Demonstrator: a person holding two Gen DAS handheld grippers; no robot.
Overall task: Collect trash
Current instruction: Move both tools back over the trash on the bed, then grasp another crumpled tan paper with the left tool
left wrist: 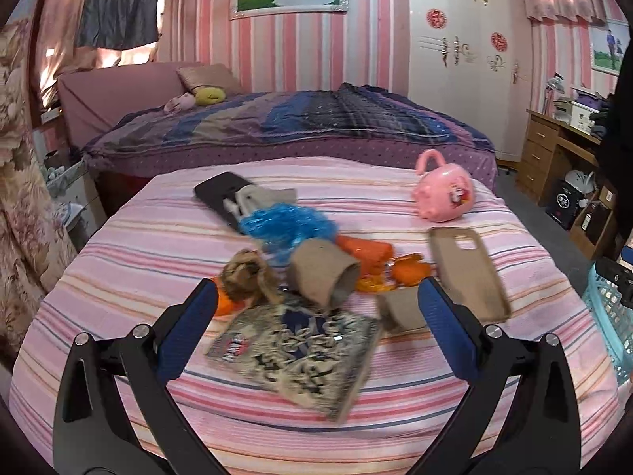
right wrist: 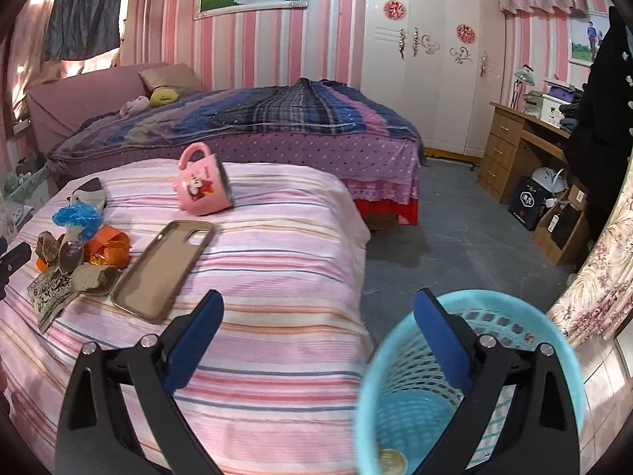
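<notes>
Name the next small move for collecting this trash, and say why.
Probably ease the left gripper forward and down onto the cardboard tube. Its jaws stand open and empty, the tube lies just ahead between them on the striped bed, and the blue basket waits beside the bed.

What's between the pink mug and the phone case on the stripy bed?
Nothing: in the right wrist view only bare striped sheet lies between the pink mug and the phone case.

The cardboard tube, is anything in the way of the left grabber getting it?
Nothing visible blocks it. The left gripper is open, and the cardboard tube lies just ahead, partly on the patterned packet.
</notes>
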